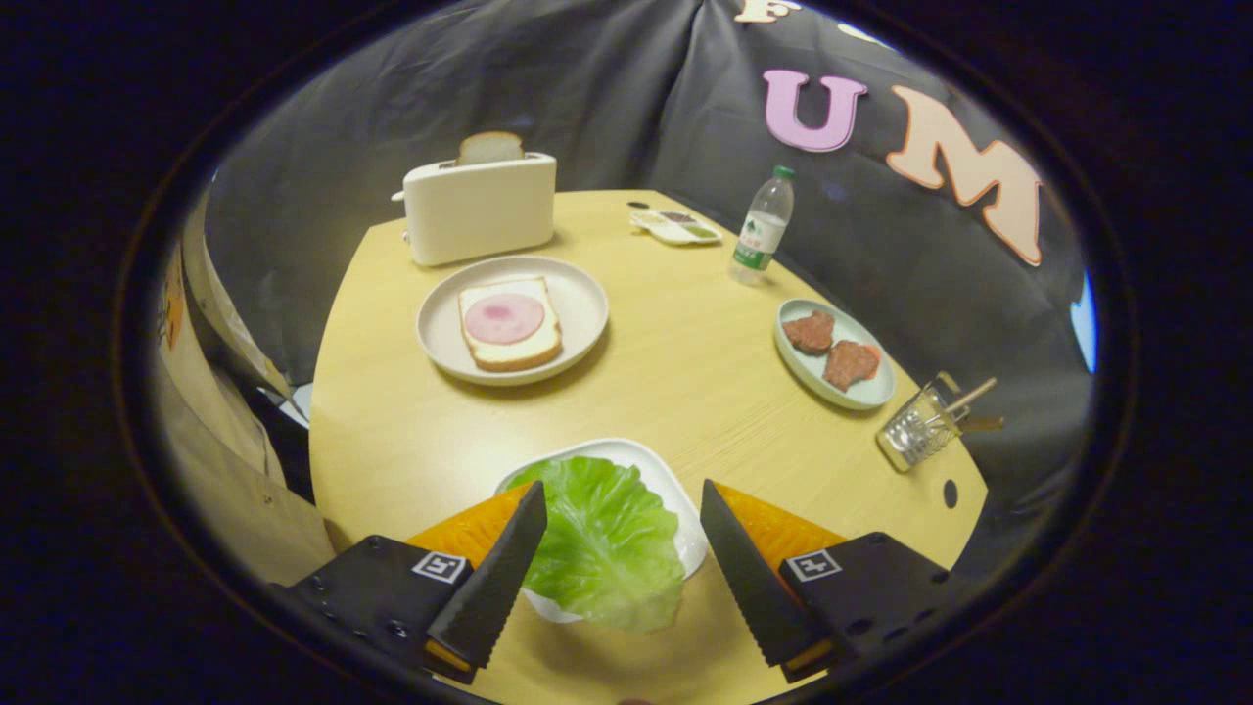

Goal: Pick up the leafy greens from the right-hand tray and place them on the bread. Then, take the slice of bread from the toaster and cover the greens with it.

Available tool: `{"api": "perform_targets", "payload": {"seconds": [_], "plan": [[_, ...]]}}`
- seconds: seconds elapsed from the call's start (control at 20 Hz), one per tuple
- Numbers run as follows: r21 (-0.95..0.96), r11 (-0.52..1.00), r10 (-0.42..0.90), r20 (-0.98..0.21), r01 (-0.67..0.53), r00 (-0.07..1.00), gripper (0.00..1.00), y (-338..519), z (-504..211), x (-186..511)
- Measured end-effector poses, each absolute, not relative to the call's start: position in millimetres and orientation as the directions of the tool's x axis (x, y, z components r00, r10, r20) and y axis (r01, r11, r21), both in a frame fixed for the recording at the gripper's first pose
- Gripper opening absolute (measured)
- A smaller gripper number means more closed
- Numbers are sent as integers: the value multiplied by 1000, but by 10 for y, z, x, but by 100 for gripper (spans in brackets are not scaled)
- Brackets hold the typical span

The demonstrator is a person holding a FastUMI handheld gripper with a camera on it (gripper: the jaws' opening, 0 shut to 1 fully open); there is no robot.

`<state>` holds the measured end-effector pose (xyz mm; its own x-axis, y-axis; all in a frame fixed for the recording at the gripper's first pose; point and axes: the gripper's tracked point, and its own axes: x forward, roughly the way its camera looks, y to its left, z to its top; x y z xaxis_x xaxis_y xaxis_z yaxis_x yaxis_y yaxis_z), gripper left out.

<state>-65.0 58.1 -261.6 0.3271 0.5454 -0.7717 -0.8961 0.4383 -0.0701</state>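
Right now the gripper hangs over the near edge of a round yellow table, fingers spread wide apart and pressing on nothing. Between the fingers lies a green lettuce leaf on a white tray; the leaf covers most of the tray and its near end hangs past the tray's rim. Whether the left finger touches the leaf's edge cannot be told; the right finger is clear of it. Beyond the tray, toward the left, sits a round white plate with a slice of bread on it, and a pink round of ham lies on top of that bread. Just behind the plate stands a white toaster with a second bread slice sticking up from its slot. To the right, a pale blue plate holds two brown meat patties. Farther back stands a clear water bottle with a green cap, and near it a small flat tray. By the table's right edge sits a wire holder with wooden sticks in it.
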Motion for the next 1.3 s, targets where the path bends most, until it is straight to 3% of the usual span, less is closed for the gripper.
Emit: {"api": "perform_targets", "payload": {"seconds": [0.6, 0.75, 0.9, 1.0, 1.15, 1.2, 1.3], "plan": [[31, 457, 475, -853, -889, 215, 100, 492, -3256, -782], [63, 486, 473, -858, -872, 202, 95, 510, -3271, -804], [56, 488, 477, -853, -871, 213, 72, 539, -3280, -822], [62, 494, 474, -856, -867, 209, 72, 535, -3284, -827], [48, 516, 476, -846, -855, 240, 30, 555, -3277, -761], [51, 525, 478, -844, -850, 245, 30, 573, -3324, -777], [59, 532, 484, -840, -845, 246, 20, 584, -3322, -756]]}}
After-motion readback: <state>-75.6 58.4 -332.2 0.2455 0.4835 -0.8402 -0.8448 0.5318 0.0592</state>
